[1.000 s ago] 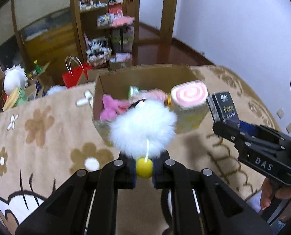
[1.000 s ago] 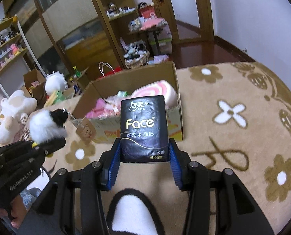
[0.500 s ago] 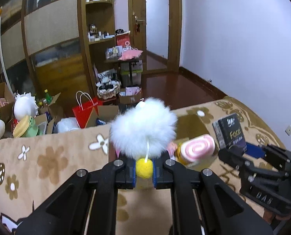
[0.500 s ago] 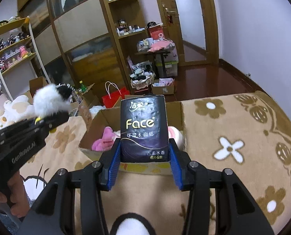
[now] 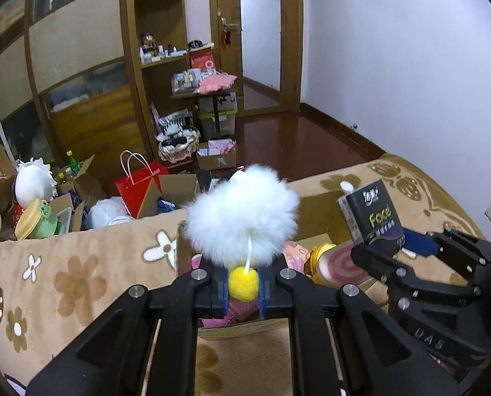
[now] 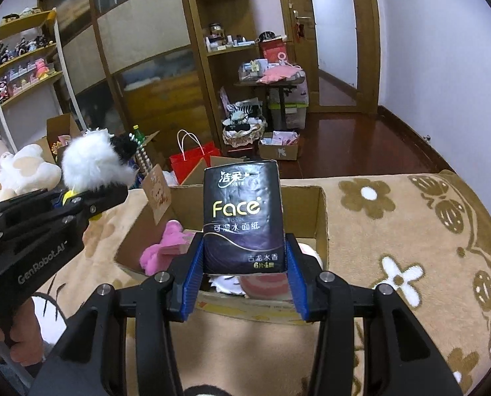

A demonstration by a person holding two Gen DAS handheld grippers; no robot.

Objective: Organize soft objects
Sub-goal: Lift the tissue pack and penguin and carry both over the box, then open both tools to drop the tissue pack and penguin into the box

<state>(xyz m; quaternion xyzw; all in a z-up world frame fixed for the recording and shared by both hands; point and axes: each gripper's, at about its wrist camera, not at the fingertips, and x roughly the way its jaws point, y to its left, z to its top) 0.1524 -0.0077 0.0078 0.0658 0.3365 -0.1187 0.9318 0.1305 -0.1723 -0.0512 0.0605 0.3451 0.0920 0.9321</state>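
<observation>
Your left gripper point(image 5: 243, 283) is clamped on the white pompom toy point(image 5: 242, 219) by its yellow ball, your right gripper point(image 6: 244, 272) squeezes the black Face tissue pack point(image 6: 243, 217); both hover over the cardboard box point(image 6: 323, 217).

White walls point(image 5: 394, 66) on the right, dark polished wood floor point(image 5: 298, 145) running to a wooden door point(image 6: 298, 29). Tall wooden shelving point(image 5: 156, 49) packed with small items, a red paper bag point(image 5: 136, 188) at its foot, open cartons beside it. Beige flower-patterned blanket point(image 6: 410, 231) fills the foreground. Dim, warm indoor light.
</observation>
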